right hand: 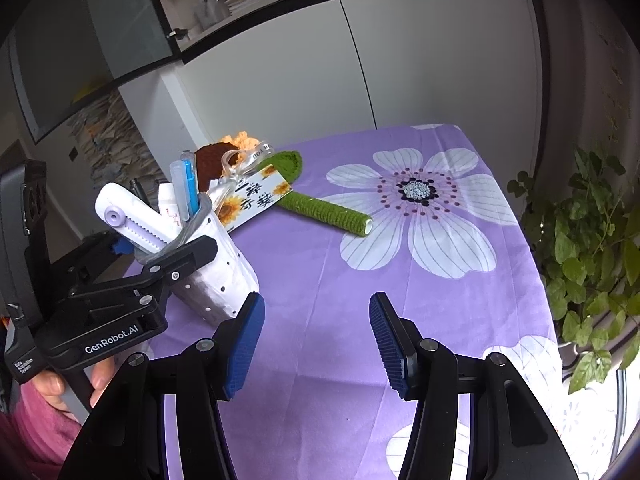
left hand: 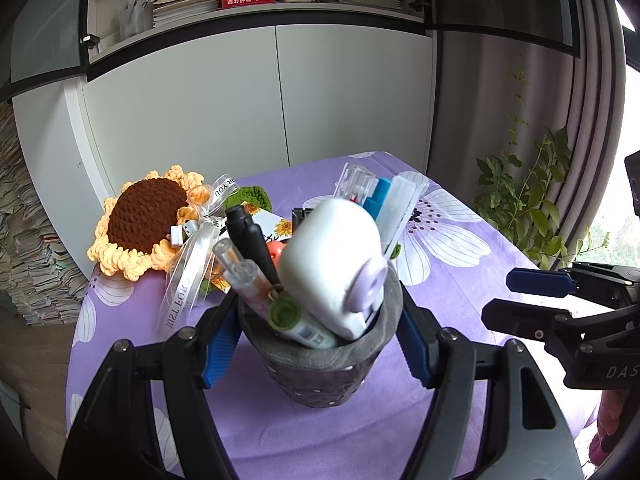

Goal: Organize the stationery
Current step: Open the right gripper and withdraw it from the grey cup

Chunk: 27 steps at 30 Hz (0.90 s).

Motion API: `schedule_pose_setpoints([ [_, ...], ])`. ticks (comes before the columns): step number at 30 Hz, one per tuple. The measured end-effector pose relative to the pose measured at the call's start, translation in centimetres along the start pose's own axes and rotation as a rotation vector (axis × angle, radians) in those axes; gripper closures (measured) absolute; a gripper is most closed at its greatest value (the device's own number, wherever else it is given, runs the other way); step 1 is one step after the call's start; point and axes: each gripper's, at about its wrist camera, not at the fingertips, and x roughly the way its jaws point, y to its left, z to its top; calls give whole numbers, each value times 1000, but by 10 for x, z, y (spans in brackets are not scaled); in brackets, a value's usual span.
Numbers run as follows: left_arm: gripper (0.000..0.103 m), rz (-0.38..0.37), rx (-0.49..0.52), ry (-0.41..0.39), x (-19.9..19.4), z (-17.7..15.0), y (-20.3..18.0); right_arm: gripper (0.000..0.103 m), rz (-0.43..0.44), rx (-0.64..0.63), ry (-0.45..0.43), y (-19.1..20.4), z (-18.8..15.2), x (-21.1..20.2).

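Right wrist only: crochet stem [right hand: 325,207].

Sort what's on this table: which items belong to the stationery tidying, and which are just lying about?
Job:
grey felt pen holder, clamped by left gripper
white correction-tape dispenser inside it
black pen, blue marker inside it

Lying about:
crocheted sunflower with green knitted stem
printed gift tag
potted plant
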Motion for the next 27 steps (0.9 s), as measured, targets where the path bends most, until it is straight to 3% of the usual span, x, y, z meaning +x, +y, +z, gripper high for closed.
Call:
schedule_pose_setpoints([
  [16, 34, -1, -14, -16, 14, 12, -1, 48, -2, 18, 16, -2, 3, 5],
  [21, 34, -10, -19, 39, 30, 9, -1, 48, -6, 24, 21, -4, 3, 6],
  [27, 33, -7, -17, 40, 29, 8, -2, 48, -6, 32, 26, -7, 3, 7],
])
